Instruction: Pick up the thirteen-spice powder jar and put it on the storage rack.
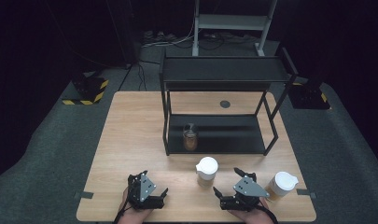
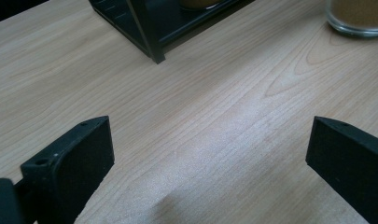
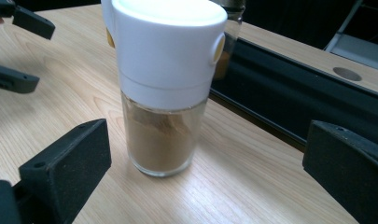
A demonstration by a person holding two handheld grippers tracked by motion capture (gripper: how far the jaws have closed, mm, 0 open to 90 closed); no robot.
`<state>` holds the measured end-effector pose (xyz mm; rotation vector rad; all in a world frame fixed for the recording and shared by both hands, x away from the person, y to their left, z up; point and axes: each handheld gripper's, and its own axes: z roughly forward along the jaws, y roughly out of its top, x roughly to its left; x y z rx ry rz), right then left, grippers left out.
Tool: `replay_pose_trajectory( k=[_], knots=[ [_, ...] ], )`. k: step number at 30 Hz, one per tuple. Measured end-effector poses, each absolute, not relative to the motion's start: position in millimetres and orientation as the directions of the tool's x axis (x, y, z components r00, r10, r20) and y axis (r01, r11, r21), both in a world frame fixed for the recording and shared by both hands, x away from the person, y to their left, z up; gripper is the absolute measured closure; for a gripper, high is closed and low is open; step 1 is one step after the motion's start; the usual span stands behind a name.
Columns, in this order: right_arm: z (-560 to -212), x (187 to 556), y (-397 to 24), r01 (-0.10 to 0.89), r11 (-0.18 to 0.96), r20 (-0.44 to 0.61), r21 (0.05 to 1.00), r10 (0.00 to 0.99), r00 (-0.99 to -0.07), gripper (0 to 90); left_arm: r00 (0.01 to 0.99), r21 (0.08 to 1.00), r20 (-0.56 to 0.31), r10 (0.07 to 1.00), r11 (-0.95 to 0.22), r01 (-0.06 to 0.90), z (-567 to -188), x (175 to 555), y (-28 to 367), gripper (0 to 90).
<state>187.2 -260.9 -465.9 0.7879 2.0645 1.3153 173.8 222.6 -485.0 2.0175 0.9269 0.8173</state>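
A glass jar (image 1: 207, 170) of brown powder with a white lid stands on the wooden table (image 1: 130, 140), in front of the black rack (image 1: 214, 133). In the right gripper view this jar (image 3: 165, 135) rises just beyond my open right gripper (image 3: 210, 144), and the jaws do not touch it. From above, the right gripper (image 1: 227, 181) points up-left at it. Left of it near the front edge, my left gripper (image 1: 155, 184) is open over bare wood (image 2: 210, 140), with the jar's base (image 2: 359, 16) far off at upper right.
A second white-lidded jar (image 1: 281, 184) stands at the table's front right. Another jar (image 1: 190, 136) sits on the rack's lower shelf. The rack's front-left leg (image 2: 149, 32) is ahead of the left gripper. A round cable hole (image 1: 225, 103) lies behind the rack.
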Motion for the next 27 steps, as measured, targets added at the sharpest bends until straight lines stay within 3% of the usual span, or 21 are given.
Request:
replay_pose_trajectory(
  k=[27],
  knots=[
    [-470.6,207.2,-235.6,0.195,0.286,-0.076,0.938,0.718,-0.692,0.0,0.537,0.830,0.231,0.811,-0.453,0.326,-485.2,173.6,223.5,1.1]
  ],
)
